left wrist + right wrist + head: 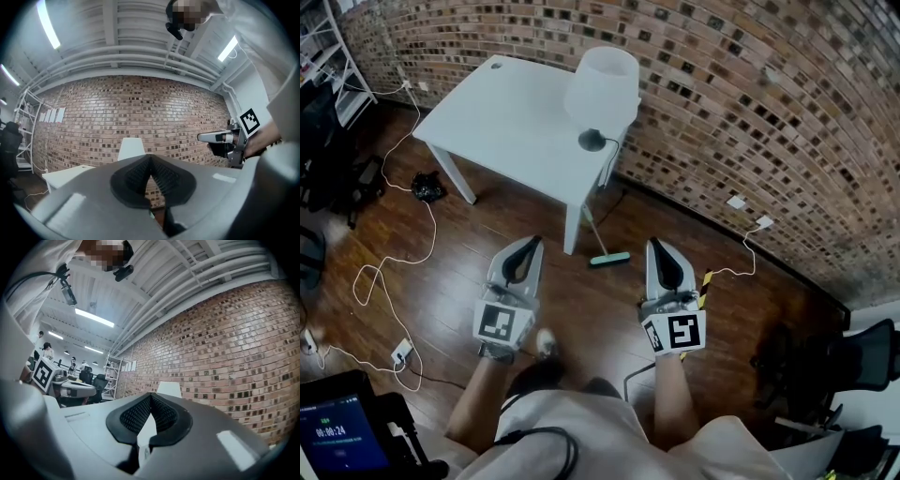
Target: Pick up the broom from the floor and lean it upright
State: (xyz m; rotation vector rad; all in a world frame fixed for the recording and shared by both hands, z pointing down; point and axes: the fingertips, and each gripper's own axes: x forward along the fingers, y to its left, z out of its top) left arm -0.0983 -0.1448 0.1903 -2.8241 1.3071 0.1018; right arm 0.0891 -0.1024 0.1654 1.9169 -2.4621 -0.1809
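Note:
The broom (608, 259) has a green head resting on the wooden floor. Its thin pale handle rises to the left toward the front leg of the white table (487, 112). My left gripper (528, 246) hovers over the floor left of the broom head, jaws shut and empty. My right gripper (657, 246) hovers to the right of the head, also shut with nothing in it. Neither touches the broom. In the left gripper view the dark pads (140, 176) meet at their tips, and the right gripper (220, 137) shows off to the side. In the right gripper view the pads (136, 413) are together.
A white lamp (602, 84) stands on the table's near corner. A brick wall (750, 112) runs behind and to the right. White cables and a power strip (401, 352) lie on the floor at left. A black chair (853, 366) stands at right, a screen (337, 436) at bottom left.

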